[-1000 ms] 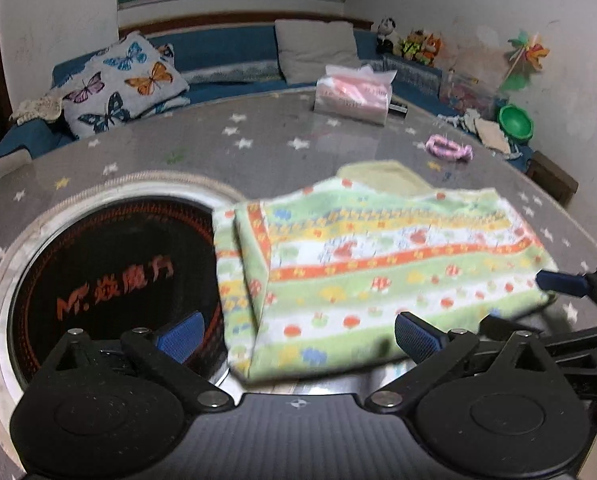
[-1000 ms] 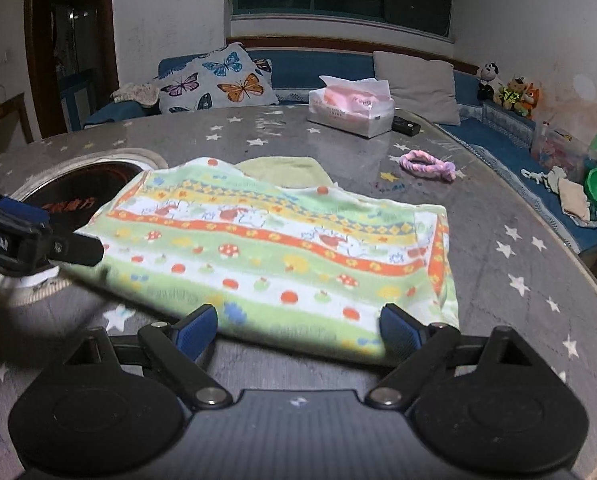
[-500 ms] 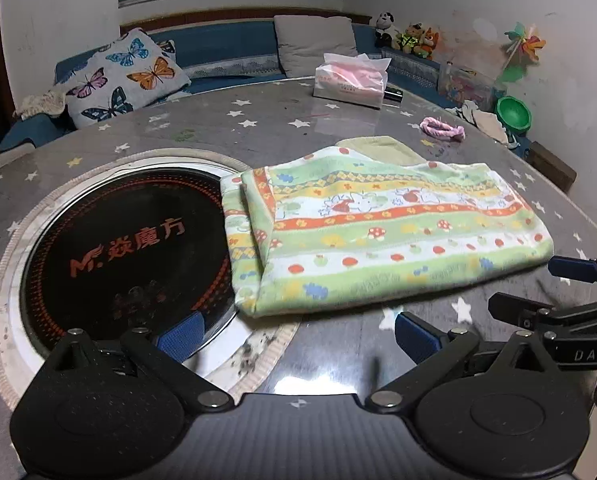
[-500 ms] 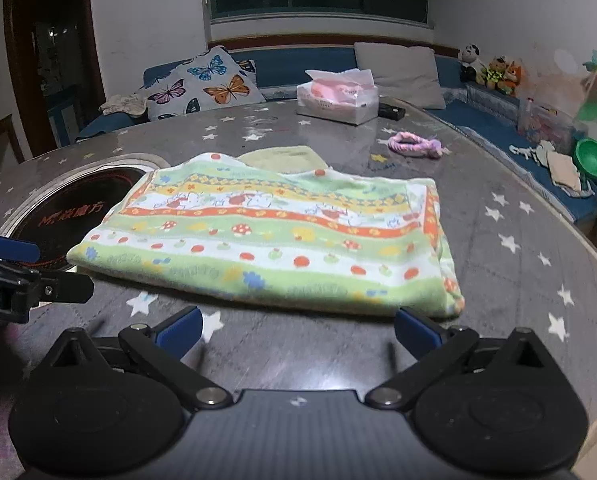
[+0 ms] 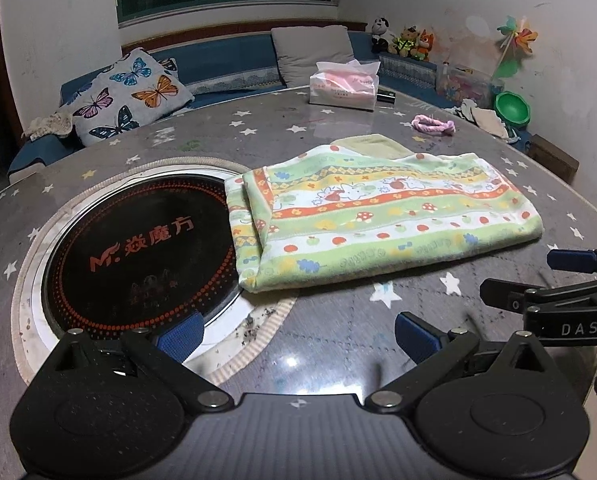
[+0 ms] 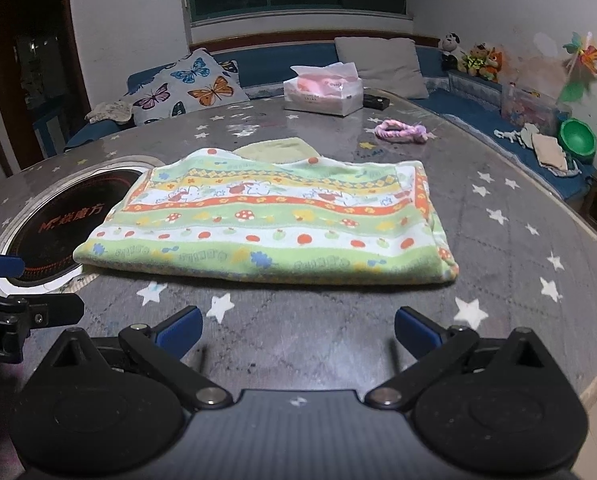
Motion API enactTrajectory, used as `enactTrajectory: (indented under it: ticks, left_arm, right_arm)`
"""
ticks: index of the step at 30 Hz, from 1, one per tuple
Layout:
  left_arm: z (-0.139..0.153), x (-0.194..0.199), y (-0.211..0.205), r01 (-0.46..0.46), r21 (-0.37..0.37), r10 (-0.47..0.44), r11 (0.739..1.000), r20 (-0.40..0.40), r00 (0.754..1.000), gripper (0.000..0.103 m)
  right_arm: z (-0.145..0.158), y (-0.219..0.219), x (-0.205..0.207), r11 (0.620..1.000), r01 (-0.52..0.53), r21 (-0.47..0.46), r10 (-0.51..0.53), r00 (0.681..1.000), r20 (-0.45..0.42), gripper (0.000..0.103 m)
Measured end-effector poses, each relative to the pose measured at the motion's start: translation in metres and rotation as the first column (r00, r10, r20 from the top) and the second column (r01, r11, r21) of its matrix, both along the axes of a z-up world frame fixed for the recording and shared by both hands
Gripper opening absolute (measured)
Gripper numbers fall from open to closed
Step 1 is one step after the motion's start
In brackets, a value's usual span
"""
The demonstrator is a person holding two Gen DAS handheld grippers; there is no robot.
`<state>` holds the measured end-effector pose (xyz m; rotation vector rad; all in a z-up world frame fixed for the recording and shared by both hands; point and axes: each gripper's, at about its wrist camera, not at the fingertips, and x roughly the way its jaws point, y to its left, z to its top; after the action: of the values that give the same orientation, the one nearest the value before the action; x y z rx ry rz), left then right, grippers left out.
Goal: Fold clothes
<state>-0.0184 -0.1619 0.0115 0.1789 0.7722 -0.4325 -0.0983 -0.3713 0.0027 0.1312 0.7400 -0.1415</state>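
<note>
A folded green, orange and white patterned cloth [image 5: 382, 224] [image 6: 274, 224] lies flat on the round star-patterned table [image 5: 338, 332] [image 6: 498, 208]. Its left end overlaps the rim of the black inset hob. A plain yellow-green cloth [image 5: 372, 145] [image 6: 276, 148] peeks out behind it. My left gripper [image 5: 298, 334] stands open near the table's front edge, short of the cloth, nothing between its blue pads. My right gripper [image 6: 298, 332] is open too, empty, a little in front of the cloth's near edge. Each gripper shows at the side of the other's view.
A black round hob [image 5: 138, 252] [image 6: 58, 220] is set into the table at the left. At the far side sit a tissue box [image 5: 344, 88] [image 6: 324, 94] and a pink hair band [image 5: 434, 124] [image 6: 402, 130]. A bench with cushions and toys runs behind the table.
Both grippers have drawn back from the cloth toward the table's near edge. The cloth, blurred and close to the pads a second ago, now lies still and folded.
</note>
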Motion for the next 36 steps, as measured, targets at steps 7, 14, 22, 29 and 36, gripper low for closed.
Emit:
enactTrajectory:
  ticks: [7,14,22,29,36]
  left_arm:
    - [-0.001,-0.009,-0.001,0.008,0.008,-0.008,1.000,0.009,1.000,0.103]
    - [-0.001,-0.012,0.001,0.008,0.008,-0.008,1.000,0.018,1.000,0.103]
    - [-0.007,-0.015,0.003,0.009,0.005,-0.009,1.000,0.006,1.000,0.103]
    - [-0.009,-0.017,0.004,0.012,0.000,-0.012,1.000,0.003,1.000,0.103]
    - [-0.011,-0.022,0.005,0.017,-0.001,-0.017,1.000,-0.002,1.000,0.103]
  right_arm:
    - [-0.002,0.005,-0.009,1.000,0.014,0.001,-0.014,1.000,-0.005,0.103]
    - [-0.006,0.009,-0.013,1.000,0.025,0.008,-0.024,1.000,-0.013,0.103]
    - [-0.010,0.012,-0.011,1.000,0.026,0.011,-0.026,0.999,-0.028,0.103]
    - [-0.011,0.018,-0.010,1.000,0.018,0.007,-0.018,0.999,-0.030,0.103]
    - [-0.010,0.020,-0.012,1.000,0.019,0.005,-0.019,0.999,-0.026,0.103]
